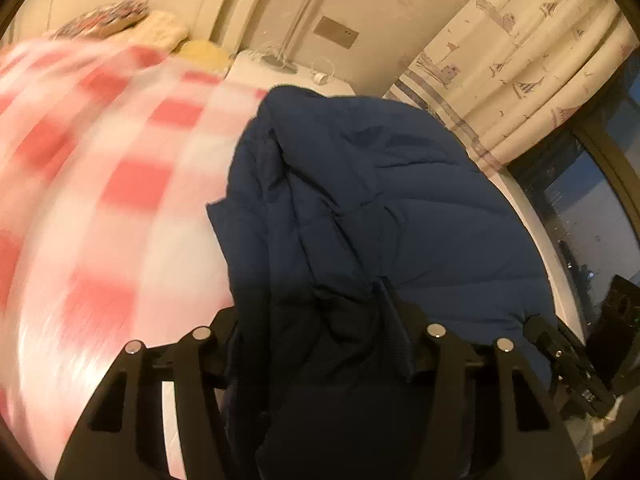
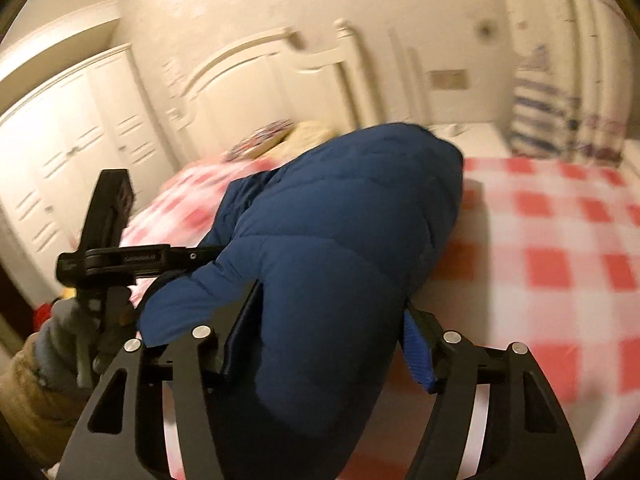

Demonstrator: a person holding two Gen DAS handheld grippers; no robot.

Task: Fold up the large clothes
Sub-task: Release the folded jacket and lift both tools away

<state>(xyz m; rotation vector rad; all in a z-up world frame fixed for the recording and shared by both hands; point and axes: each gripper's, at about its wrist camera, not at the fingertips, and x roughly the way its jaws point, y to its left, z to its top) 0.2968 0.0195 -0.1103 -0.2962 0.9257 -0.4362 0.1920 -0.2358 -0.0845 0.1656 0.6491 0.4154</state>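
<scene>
Left wrist view, left to right:
- Bed [image 1: 80, 208]: red-and-white checked cover, blurred; pillows [image 1: 132, 24] at its far end, under the pale wall.
- Bedside table [image 1: 280, 76]: white, beyond the bed's far corner; a lamp base and a small white thing on it.
- Blue puffer jacket [image 1: 400, 200]: quilted, bunched on the right part of the bed, reaching from near the bedside table down into the left claw [image 1: 320, 344].
- Left claw: pinching a dark fold of the jacket, cloth filling the gap between both fingers.
- Right claw tool: its black body shows at the lower right edge, beside the jacket.
- Curtain [image 1: 520, 60]: cream with a sailboat print, upper right; dark window [image 1: 580, 208] below it.

Right wrist view, left to right:
- Wardrobe [image 2: 68, 128]: cream panelled doors, far left.
- Person's hand [image 2: 68, 336]: grey sleeve, holding the left claw tool [image 2: 108, 260] at lower left.
- Headboard [image 2: 256, 80]: cream, carved, blurred.
- Blue puffer jacket [image 2: 340, 220]: raised in a bulging fold over the bed, its lower end in the right claw [image 2: 324, 332].
- Right claw: pinching the jacket; a ribbed blue cuff [image 2: 416, 352] lies against the right finger.
- Bed cover [image 2: 560, 260]: red-and-white check, right side.
</scene>
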